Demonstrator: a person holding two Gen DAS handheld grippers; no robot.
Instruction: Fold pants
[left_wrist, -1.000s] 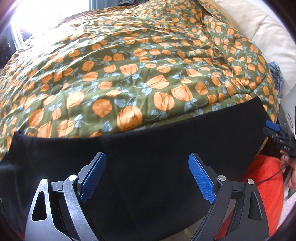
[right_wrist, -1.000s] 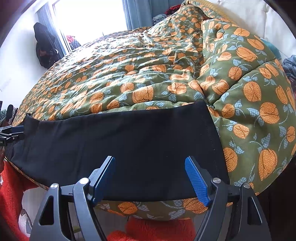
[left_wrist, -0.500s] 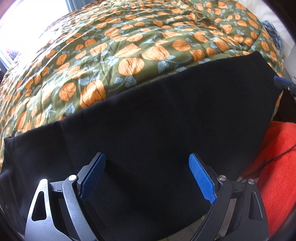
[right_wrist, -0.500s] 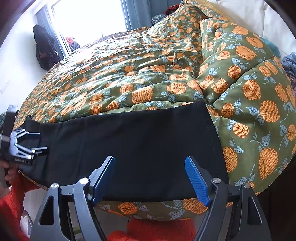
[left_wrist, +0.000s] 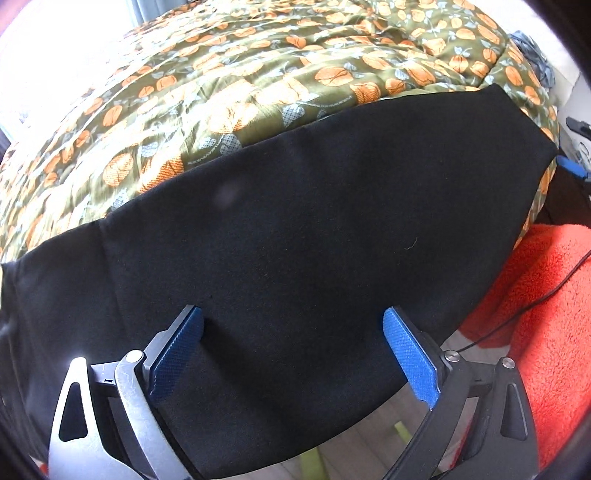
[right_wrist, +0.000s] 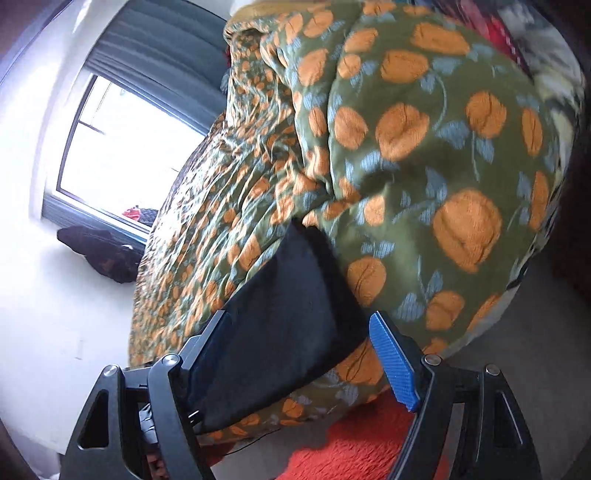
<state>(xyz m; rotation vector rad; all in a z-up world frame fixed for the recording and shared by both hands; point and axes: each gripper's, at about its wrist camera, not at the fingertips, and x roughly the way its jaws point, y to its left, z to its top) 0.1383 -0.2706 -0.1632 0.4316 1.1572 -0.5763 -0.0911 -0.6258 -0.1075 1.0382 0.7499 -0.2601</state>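
The black pants (left_wrist: 314, 229) lie spread flat along the near edge of the bed, on the olive quilt (left_wrist: 258, 85) printed with orange pumpkins. The left hand-held gripper (left_wrist: 293, 352) hovers over the pants' near edge, jaws wide, gripping nothing. The right hand-held gripper (right_wrist: 299, 354), tilted, is also wide at the pants' end near the bed's corner. An orange blanket (left_wrist: 546, 314) lies below the bed edge.
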